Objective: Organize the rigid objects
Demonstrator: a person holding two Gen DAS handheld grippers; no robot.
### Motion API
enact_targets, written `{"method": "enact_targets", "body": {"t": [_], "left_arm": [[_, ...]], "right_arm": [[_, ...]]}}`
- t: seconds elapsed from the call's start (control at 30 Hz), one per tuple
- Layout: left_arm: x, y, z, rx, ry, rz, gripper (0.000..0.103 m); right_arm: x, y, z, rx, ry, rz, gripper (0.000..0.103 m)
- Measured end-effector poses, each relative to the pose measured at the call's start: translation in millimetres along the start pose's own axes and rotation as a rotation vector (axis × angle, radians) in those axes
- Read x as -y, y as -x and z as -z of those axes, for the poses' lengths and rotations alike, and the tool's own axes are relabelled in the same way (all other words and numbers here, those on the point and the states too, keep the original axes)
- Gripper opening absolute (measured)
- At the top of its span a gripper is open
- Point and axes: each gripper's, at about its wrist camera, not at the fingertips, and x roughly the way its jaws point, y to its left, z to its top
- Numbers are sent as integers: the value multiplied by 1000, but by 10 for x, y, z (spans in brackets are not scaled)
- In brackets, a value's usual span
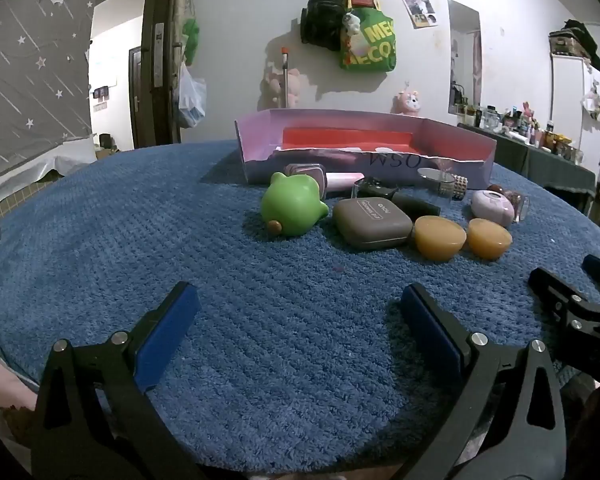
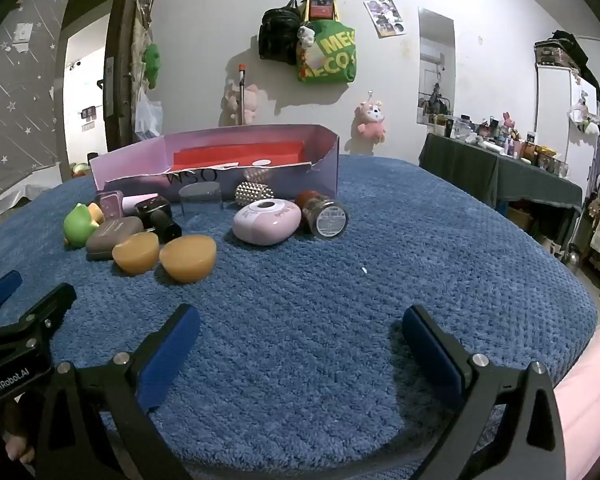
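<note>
A: Blue plush-covered table (image 1: 100, 240), wide and mostly bare at the near side. Probably left bare as working room.

B: Then the purple cardboard box (image 1: 452, 136), lid off, red lining showing, set at the far edge behind the clutter. Likely the destination: open side up, ready to receive.

A: Loose things all bunched just in front of that box. Green frog toy (image 1: 290, 210) at the left end, lying tipped over. Beside it a grey-brown rounded case (image 1: 370, 222), flat on the plush.

B: Pink oval case (image 2: 268, 220) nearer the right end, touching a small jar (image 2: 326, 216) lying on its side, label end toward the camera.

A: Two amber half-domes (image 1: 440, 238) at the front of the bunch, side by side, closest to reach. A sensible first pick, at a guess.

B: Left claw (image 1: 296, 308) spread wide, nothing between the blue pads (image 1: 168, 340), hovering low over bare plush.

A: Right claw (image 2: 300, 328) likewise released and empty, well short of the objects. Nothing in the box from the bunch yet, apparently; sorting not begun.
</note>
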Motion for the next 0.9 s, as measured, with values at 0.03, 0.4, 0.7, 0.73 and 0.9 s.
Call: {"method": "enact_targets", "body": {"t": [0.03,0.4,0.7,0.73,0.9], "left_arm": [[0,0,0,1,0,0,103],[-1,0,1,-1,4,2,103],[-1,0,0,-1,5,3,103],[-1,0,0,-1,5,3,103],[-2,-1,0,-2,6,3,103]], "right_arm": [[-3,2,3,7,6,3,103],[-3,-3,4,9,5,3,103],[-6,-3,2,9,5,3,103],[-6,-2,3,9,5,3,103],[-5,-3,3,9,5,3,103]]}}
